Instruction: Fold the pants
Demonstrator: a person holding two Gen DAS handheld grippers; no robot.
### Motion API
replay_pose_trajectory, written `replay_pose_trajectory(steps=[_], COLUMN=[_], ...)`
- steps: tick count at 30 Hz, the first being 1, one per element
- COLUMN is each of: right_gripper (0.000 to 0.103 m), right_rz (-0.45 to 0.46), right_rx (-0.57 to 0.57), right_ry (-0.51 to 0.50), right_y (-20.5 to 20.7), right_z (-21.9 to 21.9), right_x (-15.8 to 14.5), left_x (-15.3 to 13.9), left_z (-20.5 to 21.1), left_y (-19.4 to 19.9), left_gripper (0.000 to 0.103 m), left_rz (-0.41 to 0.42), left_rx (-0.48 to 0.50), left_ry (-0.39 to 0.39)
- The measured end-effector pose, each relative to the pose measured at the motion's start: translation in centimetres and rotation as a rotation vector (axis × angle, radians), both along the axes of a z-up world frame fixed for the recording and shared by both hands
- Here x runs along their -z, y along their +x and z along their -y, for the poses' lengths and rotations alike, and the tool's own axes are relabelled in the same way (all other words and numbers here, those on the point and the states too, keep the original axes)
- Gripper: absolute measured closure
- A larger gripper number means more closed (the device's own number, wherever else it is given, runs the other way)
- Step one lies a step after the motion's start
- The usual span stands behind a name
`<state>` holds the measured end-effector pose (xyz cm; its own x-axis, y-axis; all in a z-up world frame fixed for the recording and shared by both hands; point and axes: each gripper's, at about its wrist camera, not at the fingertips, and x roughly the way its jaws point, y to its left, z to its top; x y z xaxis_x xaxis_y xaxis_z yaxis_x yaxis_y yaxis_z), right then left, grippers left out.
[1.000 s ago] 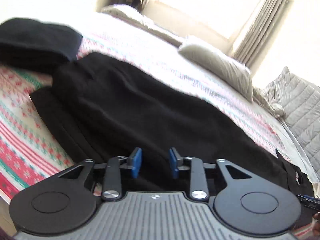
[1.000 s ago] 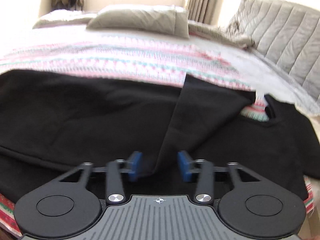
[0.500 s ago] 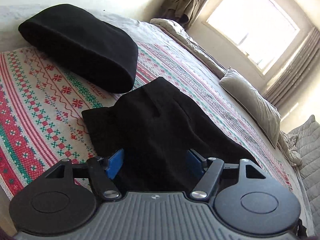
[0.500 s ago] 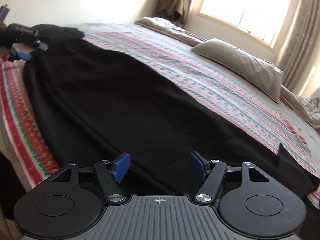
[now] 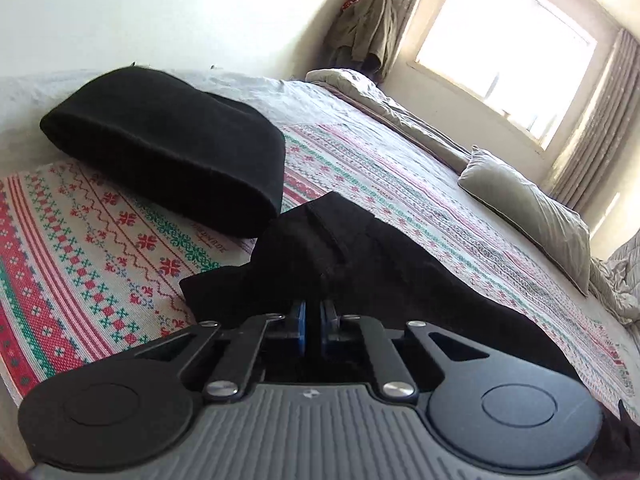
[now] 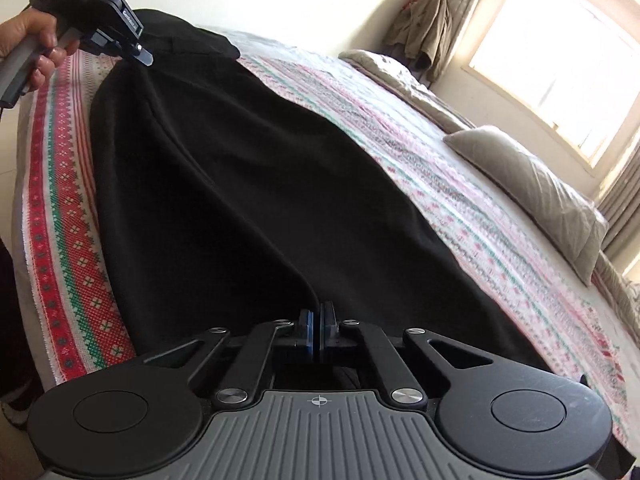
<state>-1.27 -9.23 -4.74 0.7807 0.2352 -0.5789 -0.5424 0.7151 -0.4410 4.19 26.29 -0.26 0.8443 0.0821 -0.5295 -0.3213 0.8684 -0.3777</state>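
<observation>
Inspector: Your left tongs point(image 5: 313, 322) angle downward, closing on the black pants point(image 6: 248, 184) at their far left end; right tongs point(image 6: 319, 330) clamp the near edge.

Operator: Anything hidden?

Inspector: Pants lie along the bed point(image 6: 460, 184); cloth between the pads is obscured.
</observation>
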Motion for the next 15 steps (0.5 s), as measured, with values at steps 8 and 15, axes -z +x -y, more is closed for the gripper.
replay_pose_trajectory(steps=[8,15], right_gripper=[0.103,0.103], right_rz=[-0.064,-0.138], right_rx=[-0.063,-0.145], right_ry=[0.084,-0.031], right_y=[-3.0,-4.5], right_z=[0.5,-1.9], right_x=[-2.9,-0.4], left_x=[-1.1,0.3], left_z=[-1.3,-1.9], left_y=[-1.6,-1.9], left_gripper=[0.079,0.079], left_rz=[-0.062,-0.153], left_rx=[0.034,0.032], left_ry=[0.026,0.057])
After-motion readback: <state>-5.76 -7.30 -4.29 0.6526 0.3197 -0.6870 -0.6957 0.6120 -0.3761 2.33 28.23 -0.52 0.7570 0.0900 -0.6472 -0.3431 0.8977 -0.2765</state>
